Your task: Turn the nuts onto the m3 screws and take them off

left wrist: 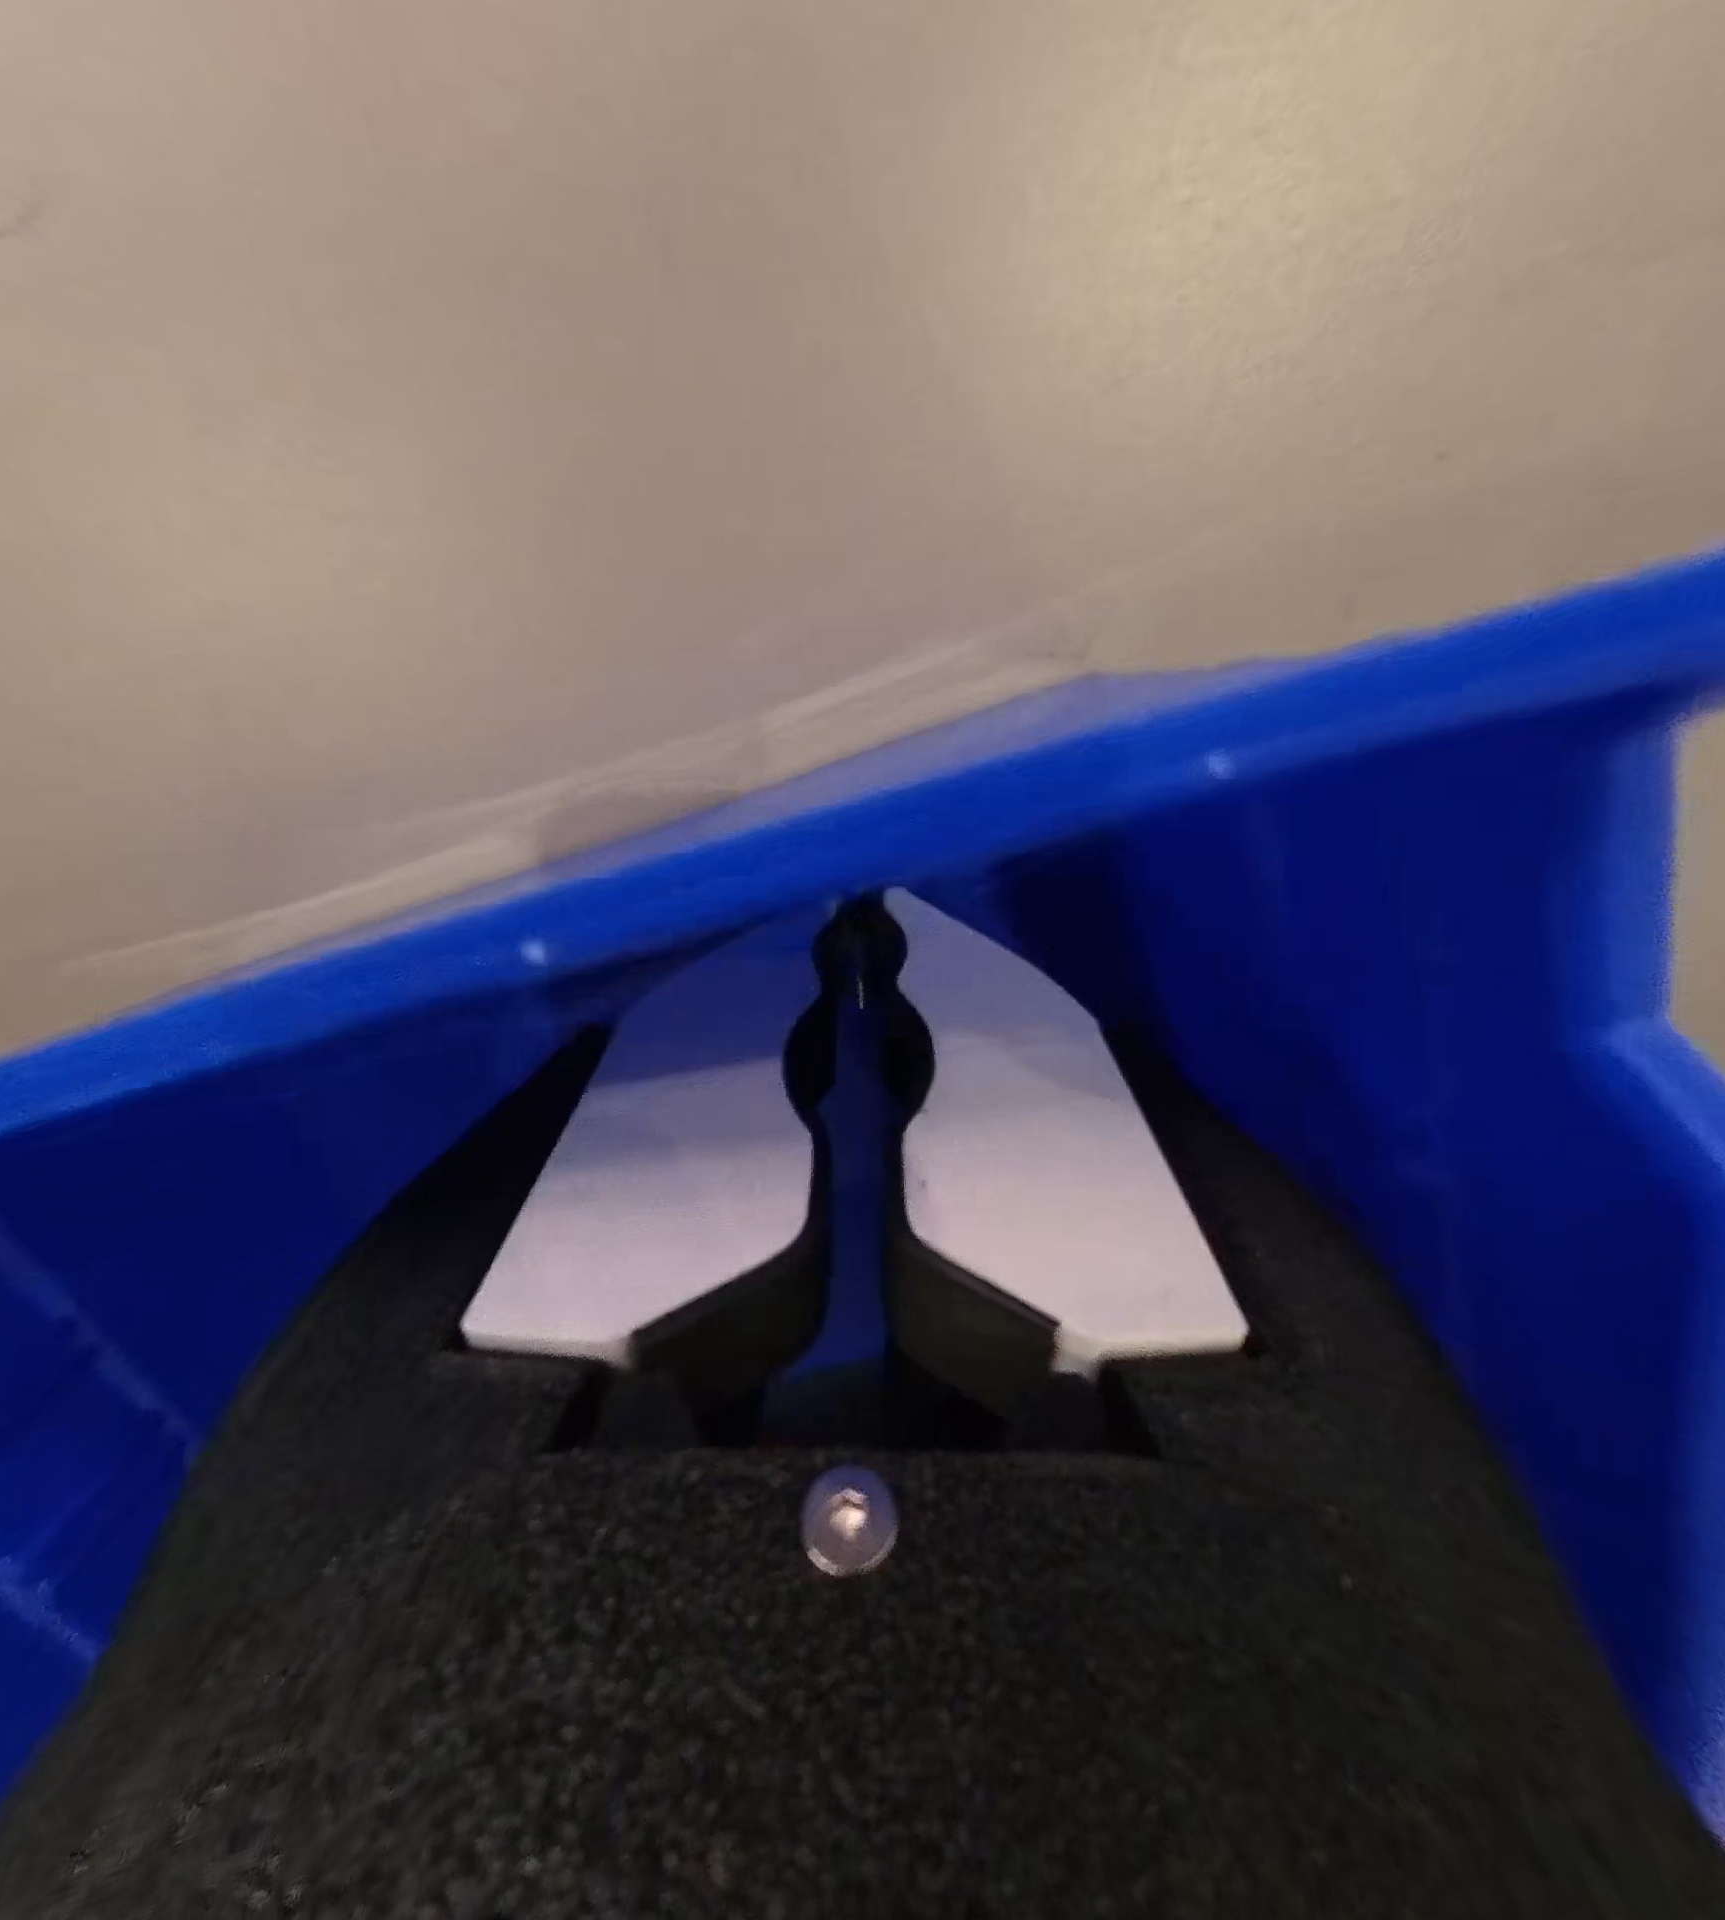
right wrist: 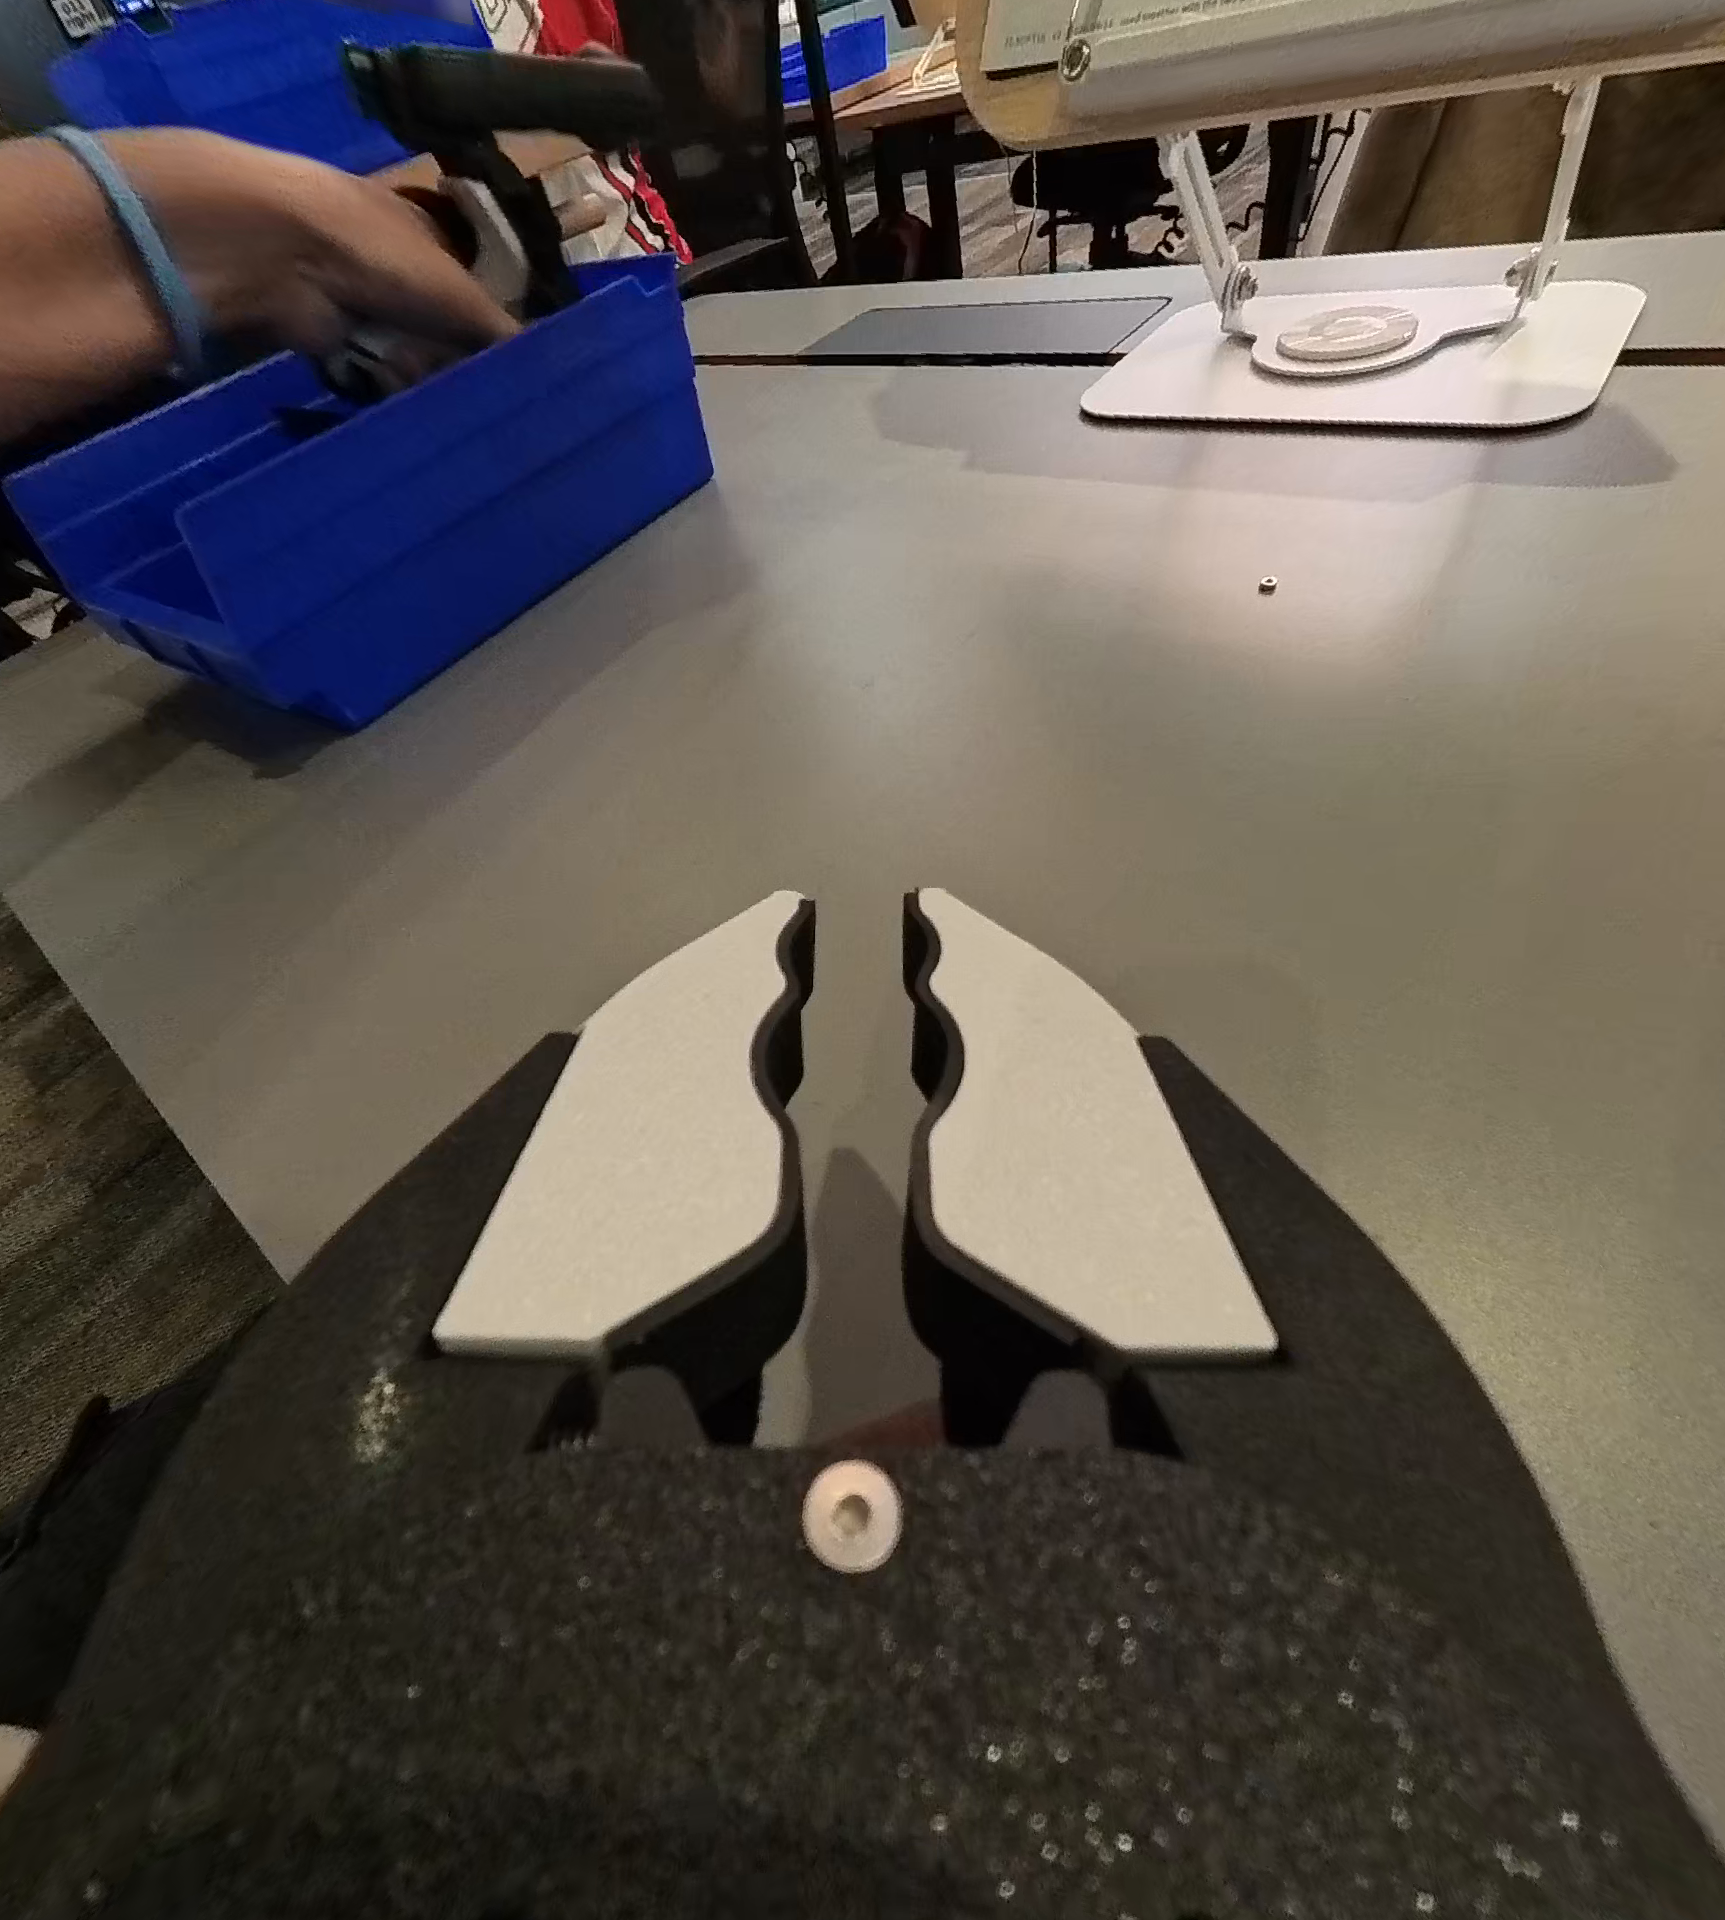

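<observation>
Left gripper [left wrist: 858,935] reaching inside blue bin [left wrist: 1357,987], tips at the far wall, jaws nearly closed on a thin dark sliver, apparently an m3 screw [left wrist: 860,982]; grasp blurred, not certain. Right gripper [right wrist: 858,914] hovering over grey table [right wrist: 1357,935], jaws parted, nothing between them. One small nut [right wrist: 1268,585] lying on the table well ahead and to the right of right gripper. Early stage by appearance: screw being fetched, nut not yet picked up, no threading or unthreading begun.

Glossy blue plastic bin [right wrist: 442,540], matt grey tabletop [right wrist: 1045,748], small shiny metal nut [right wrist: 1269,586], grainy black gripper body [right wrist: 837,1714]
</observation>
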